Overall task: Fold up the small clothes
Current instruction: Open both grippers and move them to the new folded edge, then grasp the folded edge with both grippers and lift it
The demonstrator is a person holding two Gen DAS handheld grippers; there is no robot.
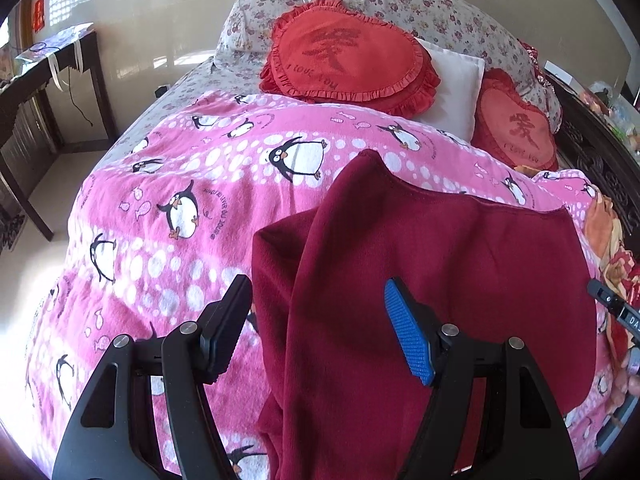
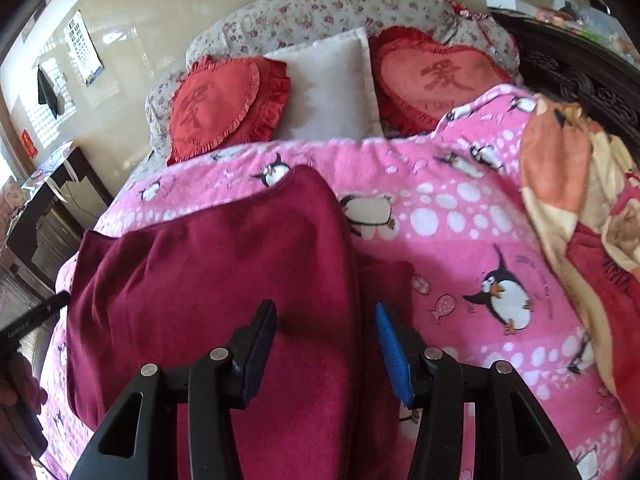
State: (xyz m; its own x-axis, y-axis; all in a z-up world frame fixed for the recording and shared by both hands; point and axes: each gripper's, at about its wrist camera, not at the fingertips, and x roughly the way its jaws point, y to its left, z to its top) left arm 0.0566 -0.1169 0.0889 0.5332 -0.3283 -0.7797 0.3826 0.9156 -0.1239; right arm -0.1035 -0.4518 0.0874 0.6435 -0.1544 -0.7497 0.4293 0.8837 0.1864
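A dark red garment (image 1: 420,280) lies spread on a pink penguin blanket (image 1: 180,208), with its left side folded inward in a long crease. My left gripper (image 1: 316,316) is open, its jaws straddling that folded left edge just above the cloth. In the right wrist view the same garment (image 2: 208,272) lies on the blanket (image 2: 460,240). My right gripper (image 2: 326,332) is open, its jaws straddling the garment's right edge; it holds nothing. The right gripper's tip (image 1: 612,304) shows at the right edge of the left wrist view.
Two red heart cushions (image 1: 344,52) (image 1: 516,124), a white pillow (image 1: 452,84) and floral pillows (image 1: 420,4) lie at the bed's head. A dark wooden desk (image 1: 36,92) stands left of the bed. An orange patterned blanket (image 2: 580,208) and carved dark headboard (image 2: 580,68) are on the right.
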